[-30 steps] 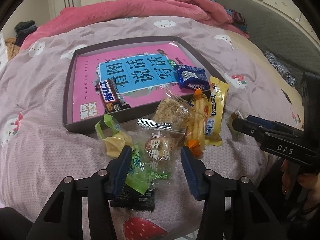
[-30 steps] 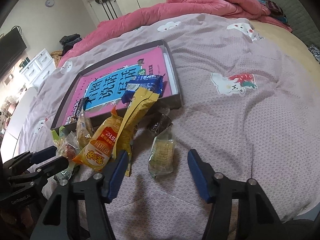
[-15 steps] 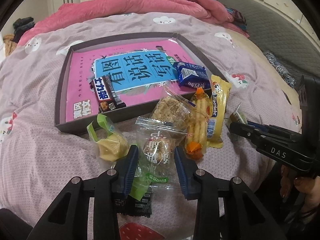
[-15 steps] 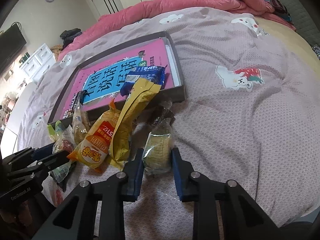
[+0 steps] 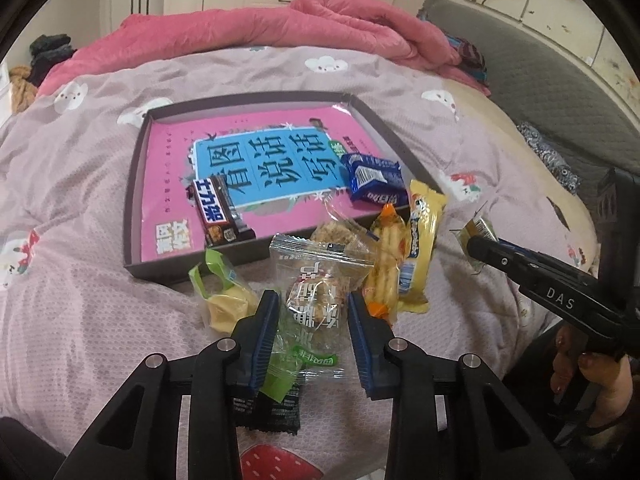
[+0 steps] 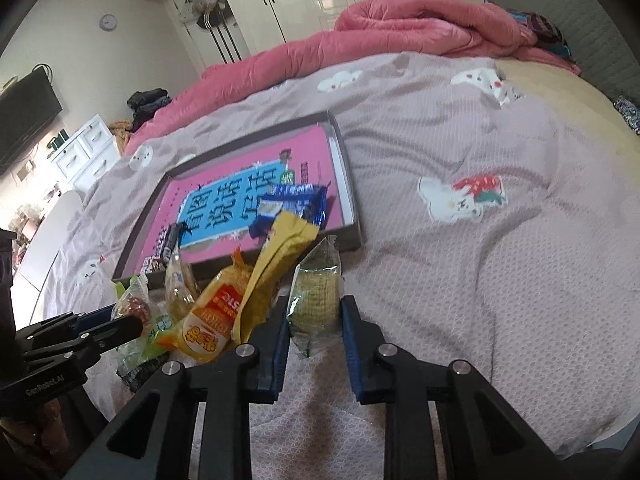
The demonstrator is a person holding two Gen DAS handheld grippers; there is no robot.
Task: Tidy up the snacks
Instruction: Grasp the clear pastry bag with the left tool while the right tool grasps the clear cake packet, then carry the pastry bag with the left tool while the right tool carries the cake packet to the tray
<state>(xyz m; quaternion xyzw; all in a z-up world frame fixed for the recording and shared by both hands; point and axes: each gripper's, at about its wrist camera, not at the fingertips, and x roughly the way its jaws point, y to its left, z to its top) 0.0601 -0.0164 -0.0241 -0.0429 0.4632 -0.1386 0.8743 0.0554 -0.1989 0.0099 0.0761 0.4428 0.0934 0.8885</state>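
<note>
A dark shallow tray (image 5: 134, 184) with a pink and blue book in it lies on the bed. It holds a brown chocolate bar (image 5: 218, 216) and a blue cookie pack (image 5: 374, 178). My left gripper (image 5: 312, 316) is shut on a clear packet with a round cake (image 5: 316, 304). My right gripper (image 6: 314, 320) is shut on a clear packet of yellow crackers (image 6: 316, 300), lifted off the bed. The right gripper also shows in the left wrist view (image 5: 480, 244).
Loose snacks lie before the tray: a green-topped yellow sweet (image 5: 224, 300), an orange stick pack (image 5: 386, 268), a yellow bar (image 5: 420, 248), a black packet (image 5: 272, 412). A pink quilt (image 5: 280, 28) is heaped at the back. The grey headboard (image 5: 540, 80) stands right.
Both grippers closed from wide open onto their packets. The right gripper has lifted the cracker packet off the bed.
</note>
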